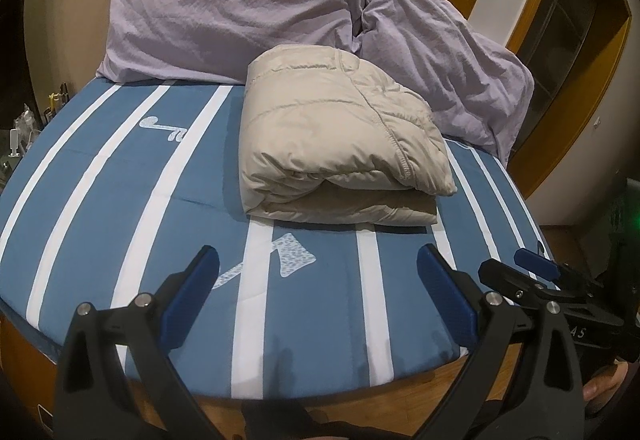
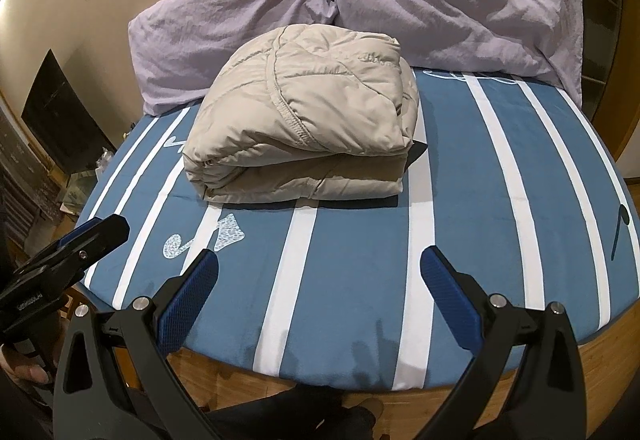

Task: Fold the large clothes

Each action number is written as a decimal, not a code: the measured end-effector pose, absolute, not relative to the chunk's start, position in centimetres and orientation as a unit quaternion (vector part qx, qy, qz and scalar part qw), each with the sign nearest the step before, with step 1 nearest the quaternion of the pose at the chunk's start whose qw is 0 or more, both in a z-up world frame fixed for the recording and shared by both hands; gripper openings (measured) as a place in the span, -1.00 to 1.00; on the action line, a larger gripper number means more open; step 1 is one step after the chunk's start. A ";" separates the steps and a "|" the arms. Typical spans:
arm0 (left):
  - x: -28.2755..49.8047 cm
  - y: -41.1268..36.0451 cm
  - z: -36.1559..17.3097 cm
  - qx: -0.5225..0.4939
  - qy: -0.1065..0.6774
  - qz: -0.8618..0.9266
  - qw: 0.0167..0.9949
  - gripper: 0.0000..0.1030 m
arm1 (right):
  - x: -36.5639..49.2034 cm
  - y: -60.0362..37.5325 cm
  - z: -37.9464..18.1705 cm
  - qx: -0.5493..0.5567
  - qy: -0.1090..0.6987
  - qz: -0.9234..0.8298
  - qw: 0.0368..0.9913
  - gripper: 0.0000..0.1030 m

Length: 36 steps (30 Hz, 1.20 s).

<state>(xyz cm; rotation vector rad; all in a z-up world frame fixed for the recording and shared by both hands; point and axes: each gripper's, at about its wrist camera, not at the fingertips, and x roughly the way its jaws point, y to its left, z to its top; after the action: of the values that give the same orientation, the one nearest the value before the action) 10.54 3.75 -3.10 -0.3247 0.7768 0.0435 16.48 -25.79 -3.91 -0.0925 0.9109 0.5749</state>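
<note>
A beige puffer jacket [image 1: 336, 135] lies folded into a thick bundle on the blue-and-white striped bed [image 1: 120, 207]. It also shows in the right wrist view [image 2: 304, 119], in the middle of the bed [image 2: 500, 199]. My left gripper [image 1: 318, 260] is open and empty, held above the bed's near edge, short of the jacket. My right gripper [image 2: 320, 260] is open and empty, also back from the jacket. Each gripper shows at the side of the other's view: the right one [image 1: 536, 272], the left one [image 2: 80, 244].
Two lilac pillows [image 1: 224, 11] [image 1: 452, 51] lean against the wall behind the jacket. The bed's wooden frame [image 2: 600, 360] runs along the near edge. A dark cabinet [image 2: 56, 111] and clutter stand to the left, wooden shelving [image 1: 580, 19] to the right.
</note>
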 end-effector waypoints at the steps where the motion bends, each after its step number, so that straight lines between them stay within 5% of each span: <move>1: 10.6 3.8 -3.1 -0.157 0.378 0.021 0.912 0.92 | 16.5 -25.7 -3.9 -0.044 0.434 0.274 0.857 0.97; 36: 10.7 3.9 -3.4 -0.156 0.383 0.025 0.910 0.92 | 16.8 -25.3 -4.3 -0.045 0.442 0.273 0.853 0.97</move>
<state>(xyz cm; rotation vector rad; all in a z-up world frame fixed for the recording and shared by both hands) 10.73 3.87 -3.43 -0.3224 0.7907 0.0517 16.76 -25.26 -4.30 -0.0947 0.9306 0.5739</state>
